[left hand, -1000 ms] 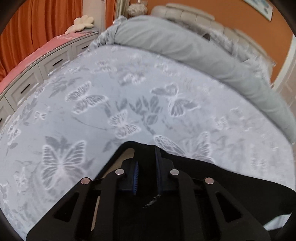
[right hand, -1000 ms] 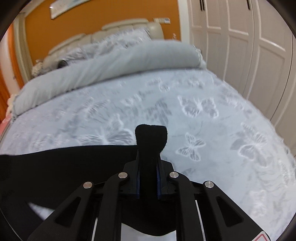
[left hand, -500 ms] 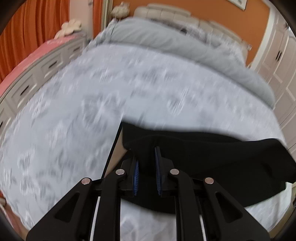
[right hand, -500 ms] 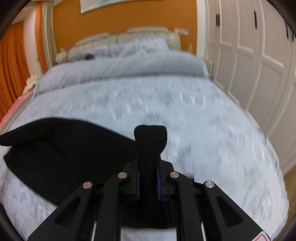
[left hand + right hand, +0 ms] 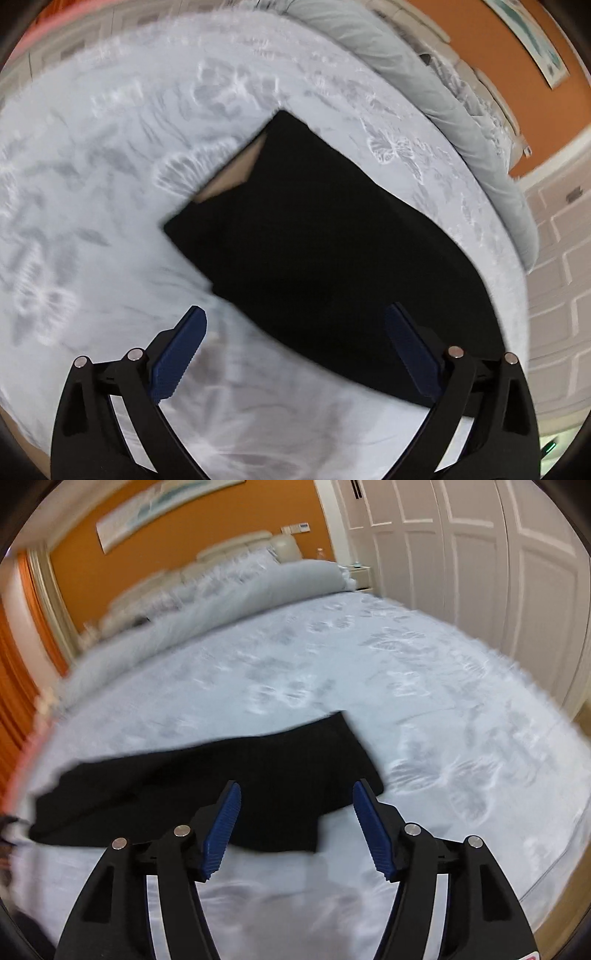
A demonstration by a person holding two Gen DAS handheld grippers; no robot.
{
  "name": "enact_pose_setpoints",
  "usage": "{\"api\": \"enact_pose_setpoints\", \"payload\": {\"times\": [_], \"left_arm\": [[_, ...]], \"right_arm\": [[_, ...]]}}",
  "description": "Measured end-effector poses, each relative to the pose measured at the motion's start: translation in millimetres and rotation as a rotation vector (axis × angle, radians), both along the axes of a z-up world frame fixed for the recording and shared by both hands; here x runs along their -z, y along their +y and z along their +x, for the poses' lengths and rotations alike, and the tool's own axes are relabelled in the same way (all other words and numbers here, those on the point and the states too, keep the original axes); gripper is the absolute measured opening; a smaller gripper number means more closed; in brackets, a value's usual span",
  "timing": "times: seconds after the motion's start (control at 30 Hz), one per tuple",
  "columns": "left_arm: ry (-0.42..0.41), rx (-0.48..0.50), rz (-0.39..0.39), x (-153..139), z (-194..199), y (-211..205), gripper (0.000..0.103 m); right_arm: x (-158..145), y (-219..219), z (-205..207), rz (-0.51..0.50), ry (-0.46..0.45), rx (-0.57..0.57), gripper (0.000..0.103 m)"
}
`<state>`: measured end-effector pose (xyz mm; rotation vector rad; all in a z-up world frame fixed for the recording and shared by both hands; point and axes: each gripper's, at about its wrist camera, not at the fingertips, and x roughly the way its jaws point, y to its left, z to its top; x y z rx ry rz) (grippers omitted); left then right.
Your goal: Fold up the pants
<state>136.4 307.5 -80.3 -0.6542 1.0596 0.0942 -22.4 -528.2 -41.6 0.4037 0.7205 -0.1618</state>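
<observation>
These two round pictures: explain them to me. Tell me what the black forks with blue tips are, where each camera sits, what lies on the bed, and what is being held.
The black forks are hand-held grippers, one in each of a person's hands; no robot arm is involved. Each carries a fisheye camera looking forward along its two fingers, which is why the pictures bulge.

One picture comes from the left gripper, the other from the right gripper. The blue strips are the finger pads.

Both look down on a bed with a butterfly-print bedspread. A pair of black pants lies on it, laid flat. A rolled grey duvet sits near the headboard.

Nothing is held: both grippers stand open, above the pants.
</observation>
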Motion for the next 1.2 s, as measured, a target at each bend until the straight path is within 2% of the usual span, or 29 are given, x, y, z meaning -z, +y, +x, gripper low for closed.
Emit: {"api": "enact_pose_setpoints", "payload": {"times": [0.07, 0.13, 0.23, 0.27, 0.4, 0.47, 0.5, 0.53, 0.57, 0.6, 0.67, 0.7, 0.77, 0.83, 0.87, 0.93, 0.97, 1.03, 1.07, 1.1, 1.17, 1.2], "left_arm": [[0.054, -0.04, -0.093, 16.6, 12.2, 1.8, 0.095], [0.088, -0.071, -0.133, 30.4, 18.4, 1.2, 0.089], [0.087, -0.089, -0.118, 33.4, 16.6, -2.3, 0.088], [0.09, -0.081, -0.11, 32.0, 16.8, -3.7, 0.088], [0.101, -0.057, -0.09, 32.2, 17.5, -3.5, 0.088], [0.107, -0.043, -0.065, 32.3, 21.5, -6.3, 0.088], [0.11, -0.038, -0.049, 31.9, 22.9, -8.3, 0.088], [0.111, -0.035, -0.034, 33.0, 24.2, -8.7, 0.088], [0.114, -0.031, -0.015, 33.2, 24.8, -9.8, 0.087], [0.116, -0.028, 0.003, 33.0, 26.0, -11.5, 0.086], [0.134, -0.035, 0.076, 30.3, 28.0, -13.2, 0.067], [0.137, -0.031, 0.091, 29.2, 28.7, -12.9, 0.063], [0.127, -0.018, 0.06, 27.9, 25.9, -5.2, 0.056], [0.11, -0.006, 0.01, 29.4, 21.5, 3.4, 0.055], [0.102, 0.001, -0.001, 30.1, 20.2, 4.3, 0.055], [0.086, 0.013, -0.001, 30.2, 18.6, 4.3, 0.055], [0.085, 0.015, 0.003, 30.1, 18.0, 3.7, 0.056], [0.09, 0.014, 0.007, 28.9, 18.4, 2.8, 0.056], [0.092, 0.013, 0.002, 28.8, 17.5, 2.8, 0.056], [0.091, 0.013, -0.007, 29.2, 16.7, 3.7, 0.057], [0.088, 0.008, -0.029, 30.0, 13.9, 7.5, 0.057], [0.085, 0.007, -0.038, 30.2, 13.7, 8.8, 0.058]], "right_arm": [[-4.8, 6.4, 3.7, 0.132, -0.014, -0.041, 0.07], [0.6, 13.9, 21.3, 0.247, 0.015, -0.071, 0.07], [20.3, 23.5, 62.8, 0.383, 0.086, -0.088, 0.07], [30.1, 23.7, 79.6, 0.407, 0.127, -0.063, 0.07], [67.4, 15.2, 124.1, 0.551, 0.205, 0.053, 0.07], [80.8, 11.3, 140.8, 0.591, 0.236, 0.103, 0.069], [85.3, 10.6, 149.8, 0.587, 0.254, 0.131, 0.058], [86.9, 10.5, 157.4, 0.569, 0.257, 0.148, 0.015], [88.7, 10.1, 163.5, 0.563, 0.262, 0.15, 0.006], [90.7, 9.0, 168.1, 0.575, 0.26, 0.159, 0.003], [71.9, 13.9, 173.3, 0.517, 0.192, 0.153, 0.003], [47.3, 21.5, 169.6, 0.453, 0.116, 0.116, 0.003], [-5.9, 40.2, 145.9, 0.356, -0.059, 0.008, 0.003], [-29.2, 54.0, 120.7, 0.25, -0.104, -0.039, 0.003], [-29.2, 57.1, 111.9, 0.216, -0.096, -0.046, 0.003], [2.1, 51.3, 94.1, 0.166, -0.006, -0.031, 0.003], [19.3, 46.0, 90.3, 0.171, 0.032, -0.019, 0.003], [71.8, 37.7, 85.5, 0.195, 0.162, 0.002, 0.004], [87.3, 39.9, 85.2, 0.201, 0.216, -0.019, 0.005], [91.0, 42.1, 83.4, 0.192, 0.23, -0.033, 0.007], [68.6, 48.5, 74.8, 0.13, 0.184, -0.025, 0.021], [56.7, 51.1, 73.0, 0.094, 0.154, -0.009, 0.039]]}}
